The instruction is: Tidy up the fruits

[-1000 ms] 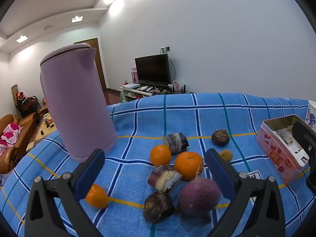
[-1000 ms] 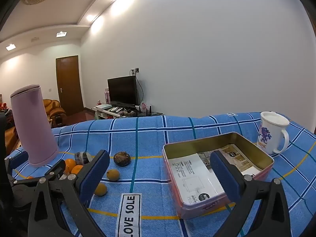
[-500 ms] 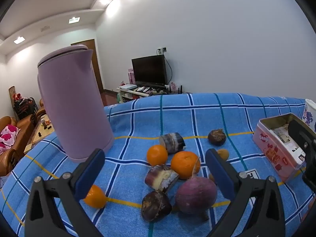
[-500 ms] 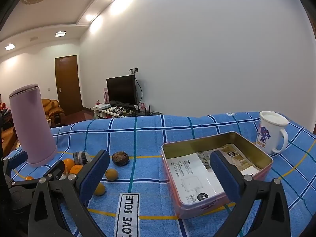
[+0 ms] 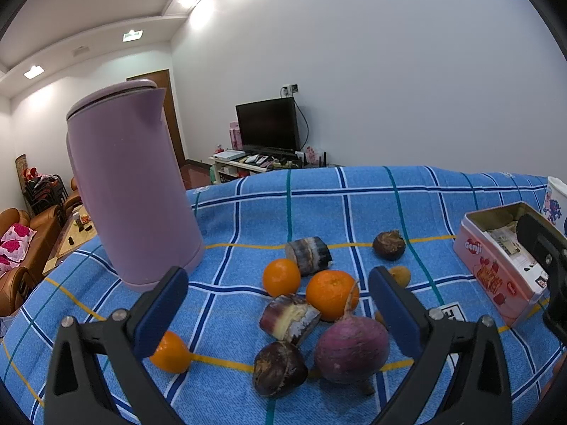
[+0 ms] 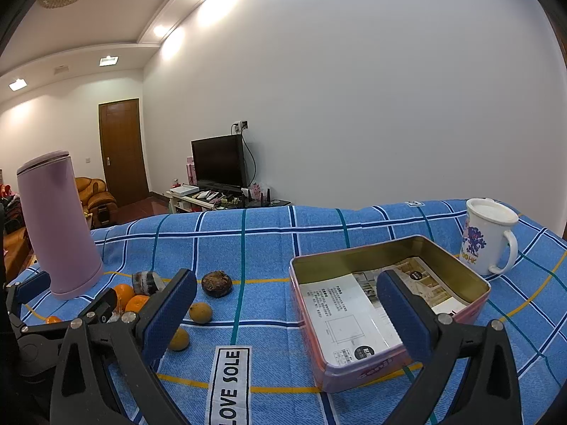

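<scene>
Fruit lies loose on the blue checked cloth. In the left wrist view I see three oranges, two cut cane pieces, a purple round root, a dark chestnut-like fruit, another dark one and a small yellow fruit. My left gripper hangs open just short of this pile, holding nothing. My right gripper is open too, above the cloth before the open pink tin. Two yellow fruits lie left of it.
A tall lilac kettle stands on the left behind the fruit. A white mug sits right of the tin, which holds printed leaflets. A "LOVE SOLE" label is on the cloth. A TV and sofas lie beyond the table.
Both views have drifted slightly: the fruit pile sits a little nearer and lower between the left fingers, and the tin has shifted slightly left. Both grippers stay open and empty.
</scene>
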`<move>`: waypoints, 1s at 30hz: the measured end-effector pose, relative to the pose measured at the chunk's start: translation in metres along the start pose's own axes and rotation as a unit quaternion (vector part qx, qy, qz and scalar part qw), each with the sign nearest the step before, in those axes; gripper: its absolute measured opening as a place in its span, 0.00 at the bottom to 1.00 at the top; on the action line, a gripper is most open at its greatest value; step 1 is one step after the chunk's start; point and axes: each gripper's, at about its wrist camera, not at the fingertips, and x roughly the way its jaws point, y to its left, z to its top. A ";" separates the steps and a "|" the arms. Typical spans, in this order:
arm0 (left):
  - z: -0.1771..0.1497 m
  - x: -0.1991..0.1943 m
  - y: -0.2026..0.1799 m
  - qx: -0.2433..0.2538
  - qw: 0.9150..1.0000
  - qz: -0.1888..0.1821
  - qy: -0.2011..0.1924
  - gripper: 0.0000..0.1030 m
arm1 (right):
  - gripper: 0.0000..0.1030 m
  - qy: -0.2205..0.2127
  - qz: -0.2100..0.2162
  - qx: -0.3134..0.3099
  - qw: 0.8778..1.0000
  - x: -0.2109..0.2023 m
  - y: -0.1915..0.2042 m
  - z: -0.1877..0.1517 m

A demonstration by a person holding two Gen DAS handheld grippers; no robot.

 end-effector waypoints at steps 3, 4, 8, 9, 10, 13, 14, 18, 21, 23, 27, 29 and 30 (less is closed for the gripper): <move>0.000 0.000 0.000 0.000 1.000 0.000 0.000 1.00 | 0.99 0.000 0.000 0.000 1.000 0.000 0.000 0.000; -0.001 -0.001 0.003 0.001 1.000 -0.001 0.000 1.00 | 0.99 0.000 0.001 0.000 1.000 0.000 0.000 0.000; -0.001 0.000 0.003 0.000 1.000 -0.001 0.000 1.00 | 0.99 0.000 0.000 0.000 1.000 0.000 0.000 0.000; -0.001 0.000 0.002 0.001 1.000 -0.001 0.000 1.00 | 0.99 0.000 0.001 0.001 1.000 0.000 0.000 0.000; -0.001 0.000 0.002 0.001 1.000 -0.001 0.000 1.00 | 0.99 0.000 0.000 0.001 1.000 0.000 0.000 0.000; -0.002 0.000 0.002 0.001 1.000 -0.001 0.001 1.00 | 0.99 0.000 0.001 0.000 1.000 0.001 0.000 0.000; -0.002 0.000 0.002 0.001 1.000 -0.001 0.002 1.00 | 0.99 0.000 0.001 0.000 1.000 0.001 0.000 0.000; -0.002 0.000 0.002 0.001 1.000 -0.001 0.002 1.00 | 0.99 0.000 0.002 0.000 1.000 0.000 0.000 0.000; -0.002 0.000 0.002 0.001 1.000 -0.001 0.002 1.00 | 0.99 0.001 0.003 0.000 1.000 0.000 0.000 0.000; -0.002 0.001 0.002 0.001 1.000 -0.001 0.002 1.00 | 0.99 0.001 0.003 0.000 1.000 0.001 0.001 0.000; -0.003 0.001 0.001 0.001 1.000 -0.002 0.003 1.00 | 0.99 0.002 0.003 0.000 1.000 0.001 0.001 0.000; -0.003 0.001 0.001 0.001 1.000 -0.002 0.003 1.00 | 0.99 0.002 0.003 0.000 1.000 0.001 0.001 0.000; -0.003 0.001 0.001 0.001 1.000 -0.002 0.004 1.00 | 0.99 0.001 0.003 0.000 1.000 0.001 0.001 0.000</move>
